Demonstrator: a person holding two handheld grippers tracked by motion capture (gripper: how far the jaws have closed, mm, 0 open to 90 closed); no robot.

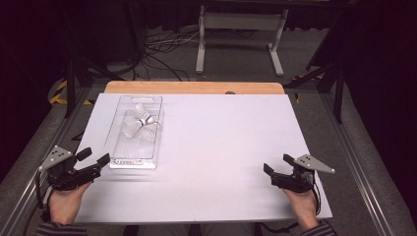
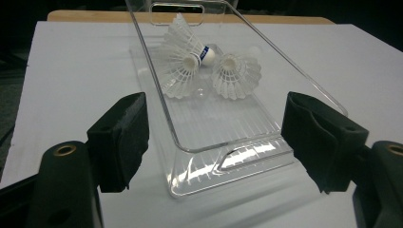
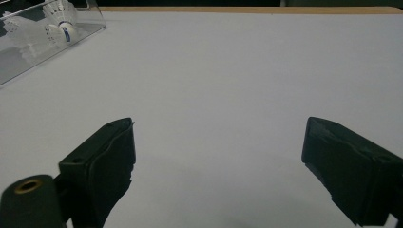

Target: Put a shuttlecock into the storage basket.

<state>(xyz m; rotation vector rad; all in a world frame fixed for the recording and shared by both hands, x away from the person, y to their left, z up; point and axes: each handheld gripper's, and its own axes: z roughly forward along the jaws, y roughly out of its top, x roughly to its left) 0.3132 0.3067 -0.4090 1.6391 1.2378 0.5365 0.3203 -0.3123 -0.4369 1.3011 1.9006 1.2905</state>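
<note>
A clear plastic tray [image 1: 118, 147] lies lengthwise on the left part of the white table top, holding three white shuttlecocks [image 1: 141, 123] piled at its far half. My left gripper [image 1: 94, 156] is open just left of the tray's near end. In the left gripper view the open gripper [image 2: 214, 114] faces the tray's near handle [image 2: 252, 154], jaws apart on either side, and the shuttlecocks [image 2: 190, 59] lie beyond. My right gripper [image 1: 278, 163] rests open near the table's right front. In its own view the right gripper [image 3: 218, 130] holds nothing, and the tray [image 3: 19, 61] is far left.
A white sheet [image 1: 221, 142] covers the table, with a wooden strip [image 1: 196, 87] along the far edge. Metal rails run down both sides of the table. Behind it stand a white frame [image 1: 236, 29] and loose cables on the floor.
</note>
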